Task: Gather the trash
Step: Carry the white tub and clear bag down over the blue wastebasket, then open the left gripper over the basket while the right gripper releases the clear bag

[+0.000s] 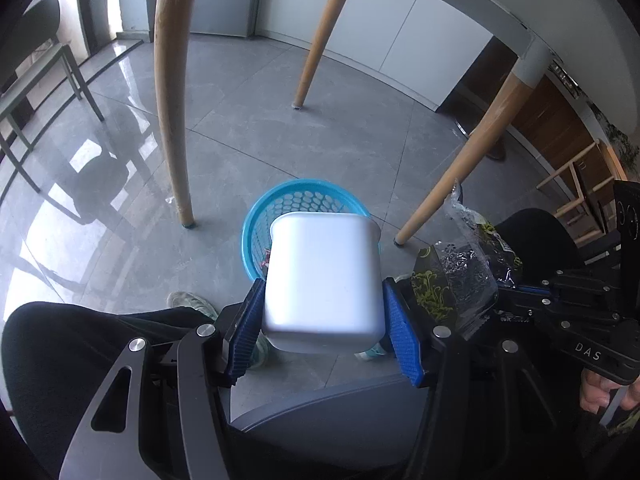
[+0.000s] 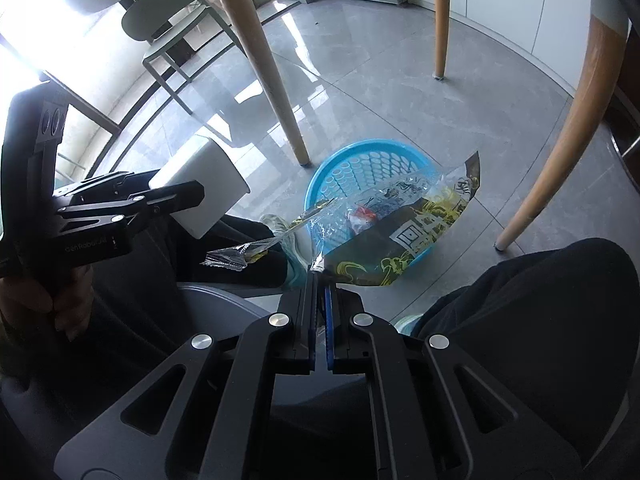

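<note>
Clamping a white plastic container [image 1: 322,280] between its blue pads, the left gripper [image 1: 322,320] hangs over a blue mesh wastebasket [image 1: 256,220] just ahead on the floor. From the right wrist, the right gripper [image 2: 320,280] pinches a crinkled snack wrapper [image 2: 400,236] shut, the wastebasket [image 2: 320,188] directly beyond its tips.

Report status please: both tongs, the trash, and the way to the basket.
Left tongs shut on white container. Right tongs shut on snack wrapper. Both above blue basket. Nothing in between.
</note>
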### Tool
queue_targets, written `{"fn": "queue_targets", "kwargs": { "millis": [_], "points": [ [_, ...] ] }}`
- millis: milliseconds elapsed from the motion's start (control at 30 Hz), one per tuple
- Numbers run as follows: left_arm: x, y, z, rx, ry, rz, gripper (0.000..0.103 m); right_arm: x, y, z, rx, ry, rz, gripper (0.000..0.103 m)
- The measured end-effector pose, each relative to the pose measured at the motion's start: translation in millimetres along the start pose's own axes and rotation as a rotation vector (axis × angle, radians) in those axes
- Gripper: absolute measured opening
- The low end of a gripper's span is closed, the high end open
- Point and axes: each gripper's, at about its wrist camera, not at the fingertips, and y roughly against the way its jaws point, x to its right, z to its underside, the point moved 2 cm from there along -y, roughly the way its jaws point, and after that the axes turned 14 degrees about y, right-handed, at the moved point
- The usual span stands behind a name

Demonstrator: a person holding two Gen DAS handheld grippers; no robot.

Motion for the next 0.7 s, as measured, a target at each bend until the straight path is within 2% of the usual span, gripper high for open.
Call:
{"fn": "queue_targets", "kwargs": {
  "millis": [67,300,500,600,700],
  "points": [
    [-0.8,-6.9,-2.8,-0.004,0.01,0.002,0.057,2.1,-9.5,-4.3,-0.011,0.013,0.016,0.003],
    [-3.5,-27.5,-15.7,-0.01,0.052,-0.012,0.057,9.8,-47.9,-16.9,-0.054,-0.015,-0.01,0.003],
    [-14.4,-58.0,-27.3,-0.042,0.113,-0.011,0.057,29.0,-79.3,-25.3,-0.09,-0.076,-0.036,0.003],
    [-17.3,-70.7,-36.1,-0.037,0.115,-0.023,0.057,38.9,-99.9,-31.2,-0.104,-0.097,-0.031,0.003],
    [-19.4,-83.3,-43.0,-0.032,0.104,-0.045,0.057,49.4,-120.3,-32.9,-0.133,-0.153,-0.075,0.003]
  ]
}}
